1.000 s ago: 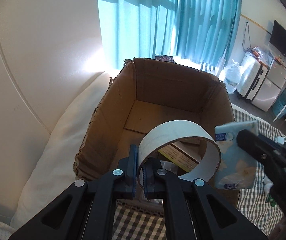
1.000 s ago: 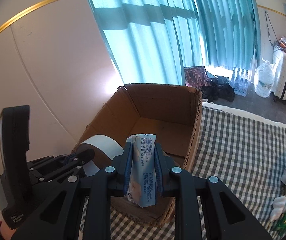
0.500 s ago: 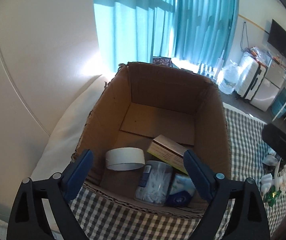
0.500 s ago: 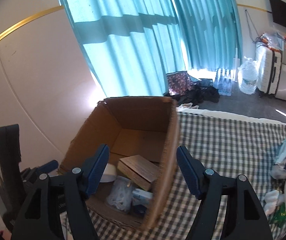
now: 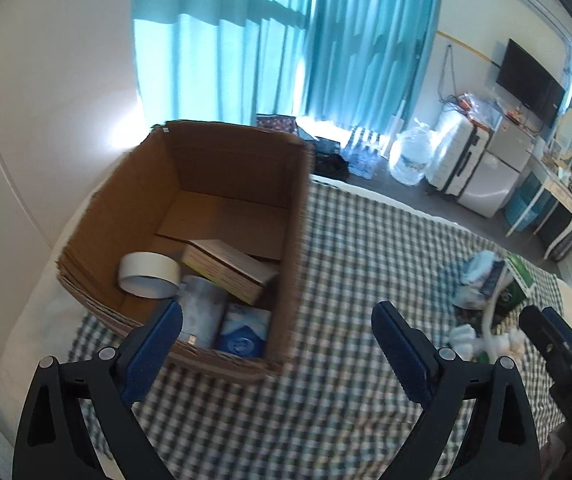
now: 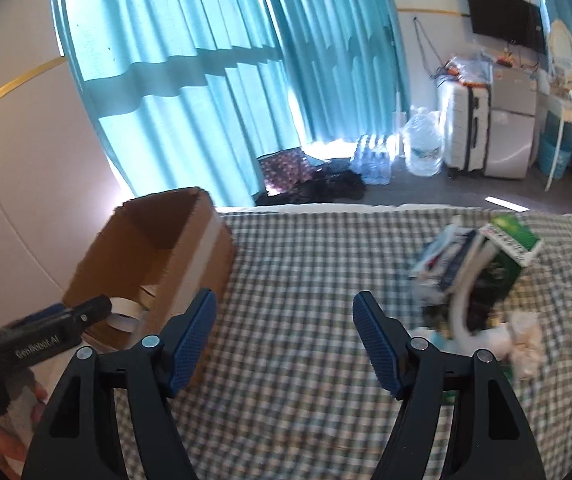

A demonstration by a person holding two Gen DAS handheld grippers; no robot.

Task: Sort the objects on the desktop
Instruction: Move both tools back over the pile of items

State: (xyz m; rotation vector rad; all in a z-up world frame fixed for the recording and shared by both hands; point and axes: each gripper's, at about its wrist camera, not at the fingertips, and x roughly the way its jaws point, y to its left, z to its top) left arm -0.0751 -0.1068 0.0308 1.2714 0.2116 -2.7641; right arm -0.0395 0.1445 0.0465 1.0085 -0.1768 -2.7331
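Left tongs [image 5: 277, 322] spread wide beside cardboard box [image 5: 297, 216], right tongs [image 6: 284, 312] wide above checked cloth [image 6: 305, 264].

bedroom: bed [image 6: 309, 264], curtains [image 6: 206, 72], suitcase [image 6: 465, 128]

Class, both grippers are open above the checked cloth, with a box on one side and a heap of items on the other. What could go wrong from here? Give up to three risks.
1. The pile is a loose tangle, with a white curved piece lying across it; a grab may drag neighbours along.
2. The cardboard box is crowded near its front, around the tape roll; later drops could land crooked.
3. The left gripper and right gripper work close together and could collide.
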